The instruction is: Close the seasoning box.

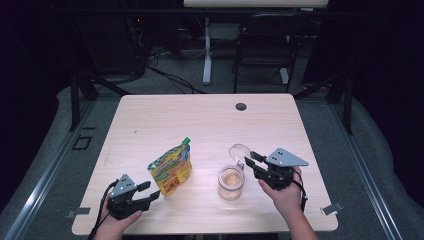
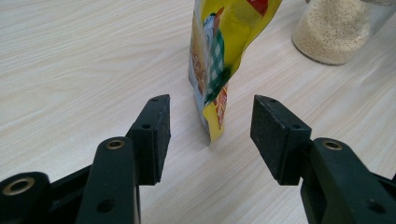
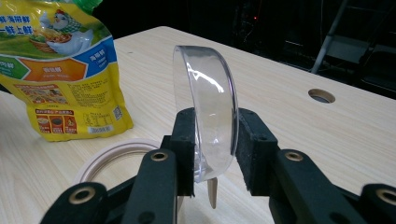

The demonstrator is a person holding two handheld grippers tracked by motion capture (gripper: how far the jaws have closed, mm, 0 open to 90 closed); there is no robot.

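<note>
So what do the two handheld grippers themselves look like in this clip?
Both are black, with two blocky jaws faced in flat dark pads and brass-coloured screw eyelets. The left gripper and right gripper each carry a grey triangular plate on top, and a black cable trails from each. The forearms show no sleeves.

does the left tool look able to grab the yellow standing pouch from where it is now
Probably yes. The left tool is open, with the yellow printed stand-up pouch straight ahead, its near bottom edge lined up with the gap between the jaws. Only bare light wooden table lies between them.
</note>
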